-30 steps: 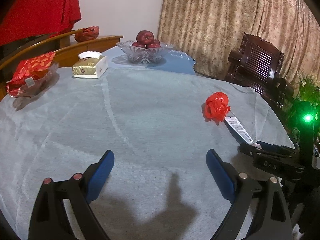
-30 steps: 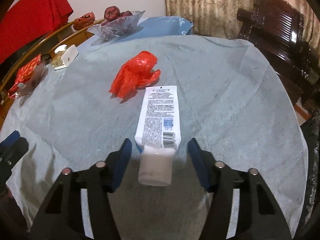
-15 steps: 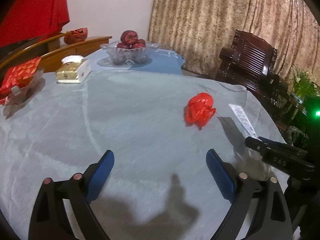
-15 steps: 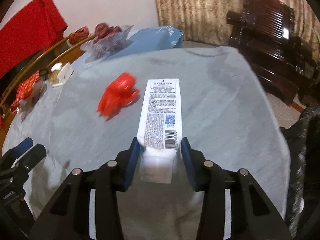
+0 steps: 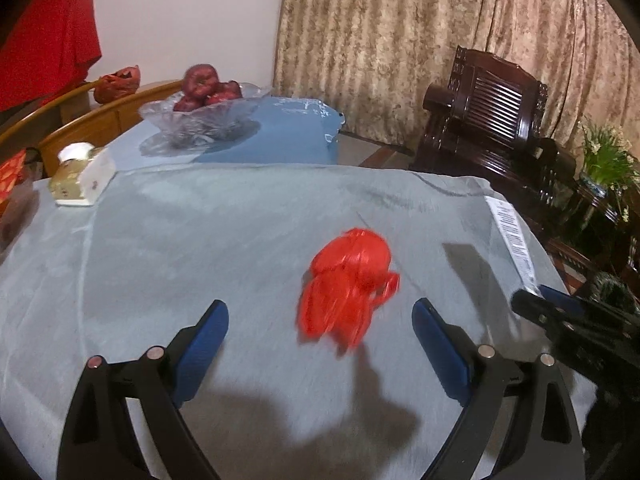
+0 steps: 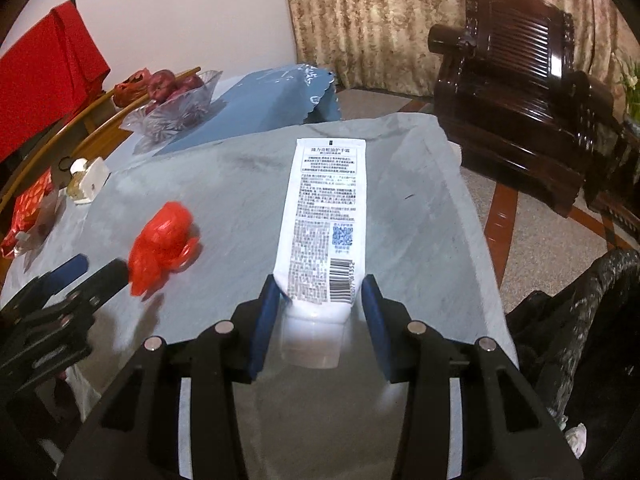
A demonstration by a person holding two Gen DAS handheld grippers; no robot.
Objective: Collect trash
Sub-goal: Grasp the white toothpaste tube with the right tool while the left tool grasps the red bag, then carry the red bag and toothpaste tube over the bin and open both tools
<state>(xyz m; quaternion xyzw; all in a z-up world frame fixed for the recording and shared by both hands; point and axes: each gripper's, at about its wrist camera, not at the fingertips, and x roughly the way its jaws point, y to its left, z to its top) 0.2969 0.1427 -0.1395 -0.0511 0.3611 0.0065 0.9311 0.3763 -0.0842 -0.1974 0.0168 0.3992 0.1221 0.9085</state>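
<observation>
Both wrist views tilt down, close — sharing the table (image 5: 200, 240).

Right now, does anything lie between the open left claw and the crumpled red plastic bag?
No. In the left wrist view, only bare grey tablecloth lies between the left claw and the crumpled red plastic bag.

left hand-held gripper (image 5: 320, 344): jaws wide | right hand-held gripper (image 6: 320, 312): clamped

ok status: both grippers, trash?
Right gripper shut on white tube, lifted. Left gripper open, nearing red bag. Nothing in the way.
</observation>
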